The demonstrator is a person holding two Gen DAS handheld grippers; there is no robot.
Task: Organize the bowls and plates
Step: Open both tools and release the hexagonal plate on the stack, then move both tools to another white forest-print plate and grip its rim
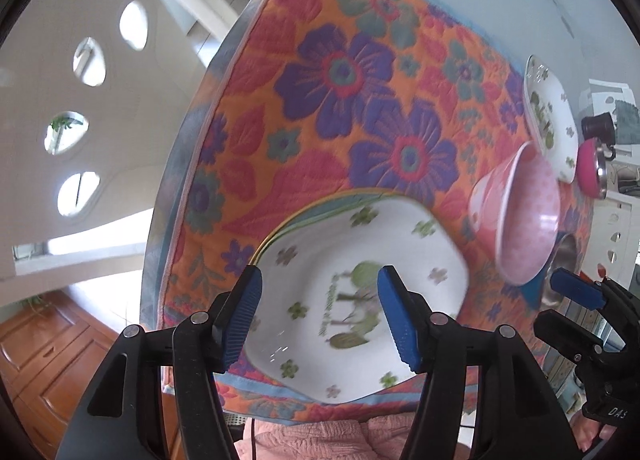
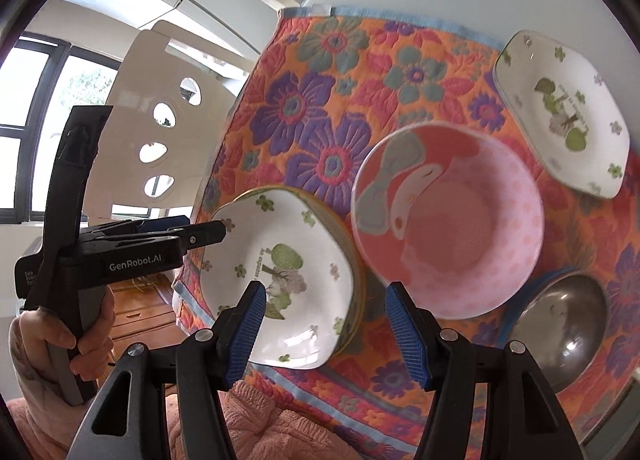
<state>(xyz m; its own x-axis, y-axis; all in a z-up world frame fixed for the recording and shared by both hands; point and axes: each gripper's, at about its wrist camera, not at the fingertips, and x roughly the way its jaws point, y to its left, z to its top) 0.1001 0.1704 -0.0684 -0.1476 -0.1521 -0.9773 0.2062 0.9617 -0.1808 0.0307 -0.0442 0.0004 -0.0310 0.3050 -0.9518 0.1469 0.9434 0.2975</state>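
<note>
A: Progress?

B: I've got one plate (image 2: 280, 280) stacked on others, right below my left tongs (image 1: 320, 312). Pink bowl (image 2: 448, 220) is just right of that stack, steel bowl (image 2: 560, 336) nearer me, far plate (image 2: 564, 112) beyond: all still loose.

A: Tongs?

B: Both half open, holding nothing; right tongs (image 2: 324, 328) hover between stack and pink bowl.

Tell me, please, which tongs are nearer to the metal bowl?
Right. The right tongs hover just beside the metal bowl; the left tongs hang over the near white plate, farther away.
</note>
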